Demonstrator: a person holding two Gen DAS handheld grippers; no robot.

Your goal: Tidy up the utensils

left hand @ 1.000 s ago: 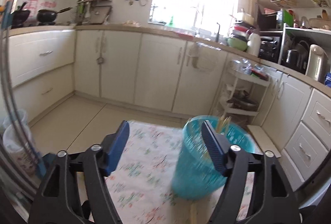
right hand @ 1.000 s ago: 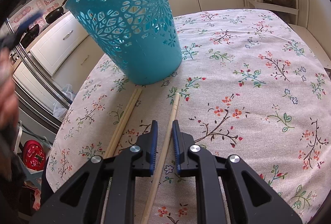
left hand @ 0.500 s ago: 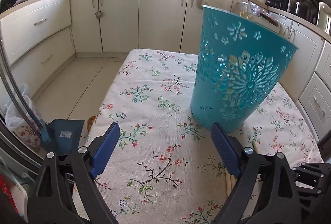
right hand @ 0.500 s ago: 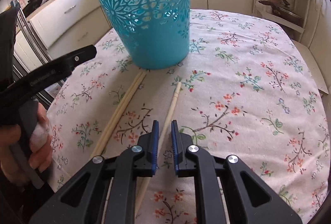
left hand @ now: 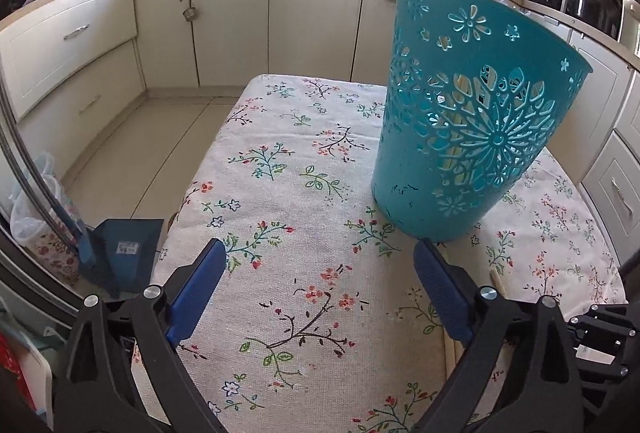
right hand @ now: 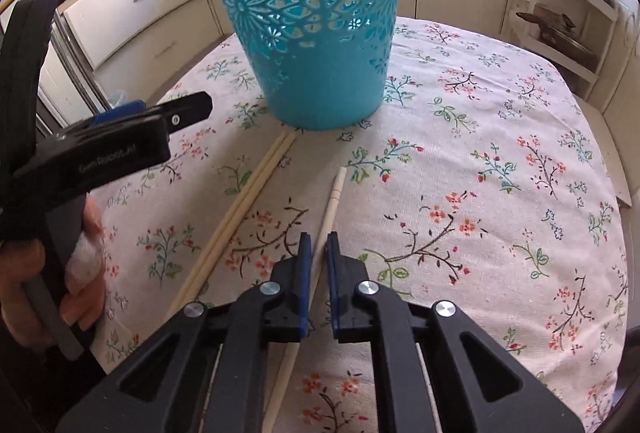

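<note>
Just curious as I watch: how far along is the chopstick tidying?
Some chopsticks already stand inside the teal basket. The right gripper is shut on a single chopstick lying on the tablecloth. A pair of chopsticks beside it waits; the left gripper is opening, empty.

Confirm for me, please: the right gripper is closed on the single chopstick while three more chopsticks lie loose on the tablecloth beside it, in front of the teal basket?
Not quite: only two loose chopsticks lie beside it, not three, side by side as a pair. The right wrist view shows this. The rest holds: the right gripper is closed on the single chopstick, in front of the teal basket on the tablecloth.
</note>
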